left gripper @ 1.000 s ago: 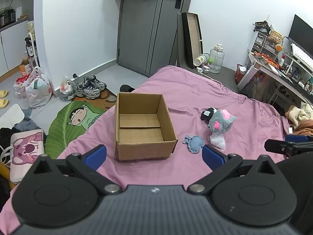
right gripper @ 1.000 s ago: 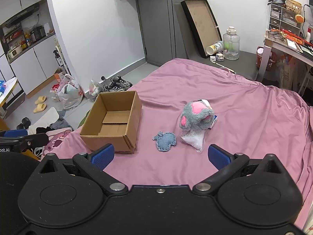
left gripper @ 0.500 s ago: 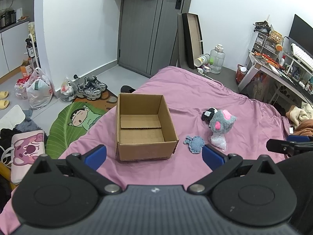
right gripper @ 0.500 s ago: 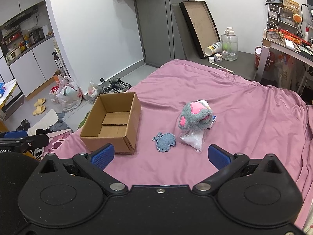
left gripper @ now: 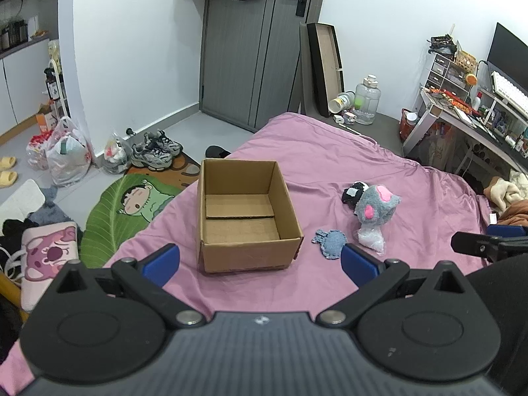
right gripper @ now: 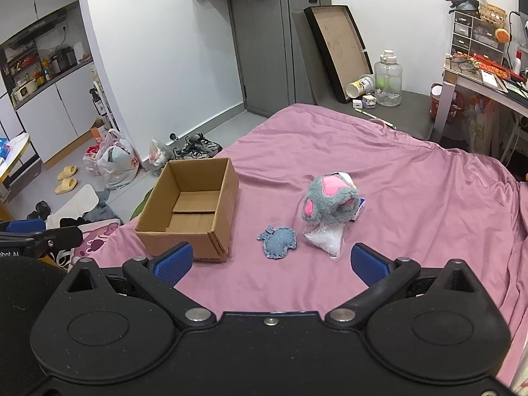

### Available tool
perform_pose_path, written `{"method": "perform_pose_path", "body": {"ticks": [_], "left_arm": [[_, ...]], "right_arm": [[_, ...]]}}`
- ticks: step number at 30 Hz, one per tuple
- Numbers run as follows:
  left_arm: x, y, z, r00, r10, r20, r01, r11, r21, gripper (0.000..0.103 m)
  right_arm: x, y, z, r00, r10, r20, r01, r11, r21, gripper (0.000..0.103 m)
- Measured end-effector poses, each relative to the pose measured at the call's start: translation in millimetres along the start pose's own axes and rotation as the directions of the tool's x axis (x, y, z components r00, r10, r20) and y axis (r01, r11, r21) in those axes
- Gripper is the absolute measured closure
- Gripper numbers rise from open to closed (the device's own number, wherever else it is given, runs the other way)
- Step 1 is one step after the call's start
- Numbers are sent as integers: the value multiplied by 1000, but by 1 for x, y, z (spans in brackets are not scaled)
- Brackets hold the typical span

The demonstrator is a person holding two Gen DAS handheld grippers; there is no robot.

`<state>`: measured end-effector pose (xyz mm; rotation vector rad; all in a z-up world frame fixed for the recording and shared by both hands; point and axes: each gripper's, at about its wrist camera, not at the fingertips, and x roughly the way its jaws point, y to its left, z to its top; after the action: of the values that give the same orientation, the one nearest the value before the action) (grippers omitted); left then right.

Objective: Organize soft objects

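Both views have crept slightly forward over the last second; objects on the bed unmoved. Left gripper (left gripper: 259,262) and right gripper (right gripper: 270,260) hover over the near edge of the pink bedsheet (right gripper: 412,198), blue-padded jaws spread wide, holding nothing. Beyond: open brown cardboard box (left gripper: 242,213), empty. Right of it, apart, lies a flat blue felt toy (right gripper: 278,242), then a clear plastic bag (right gripper: 325,239) touching the grey-and-pink plush toy (right gripper: 328,203). Small black plush (left gripper: 352,193) just behind.
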<state>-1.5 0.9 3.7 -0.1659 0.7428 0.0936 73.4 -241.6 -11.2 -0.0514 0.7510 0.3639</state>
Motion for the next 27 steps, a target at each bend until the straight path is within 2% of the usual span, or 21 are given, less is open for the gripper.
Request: {"method": "perform_pose_path", "body": {"ticks": [5, 10, 13, 20, 27], "left_arm": [[-4, 3, 2, 1000, -4, 4, 5, 1000, -8, 0], [-6, 7, 5, 1000, 2, 17, -3, 1000, 11, 0], [-1, 14, 8, 1000, -16, 12, 16, 1000, -2, 0], [25, 11, 22, 1000, -25, -7, 25, 999, 42, 0], [54, -1, 36, 998, -61, 1, 60, 995, 79, 0]], "right_arm": [[1, 1, -1, 1000, 19, 14, -19, 1000, -2, 0], [9, -8, -1, 997, 71, 14, -72, 997, 34, 0], [15, -18, -1, 996, 87, 22, -88, 993, 73, 0], [29, -41, -4, 996, 81, 40, -86, 985, 147, 0], [47, -66, -4, 997, 65, 31, -70, 972, 225, 16]]}}
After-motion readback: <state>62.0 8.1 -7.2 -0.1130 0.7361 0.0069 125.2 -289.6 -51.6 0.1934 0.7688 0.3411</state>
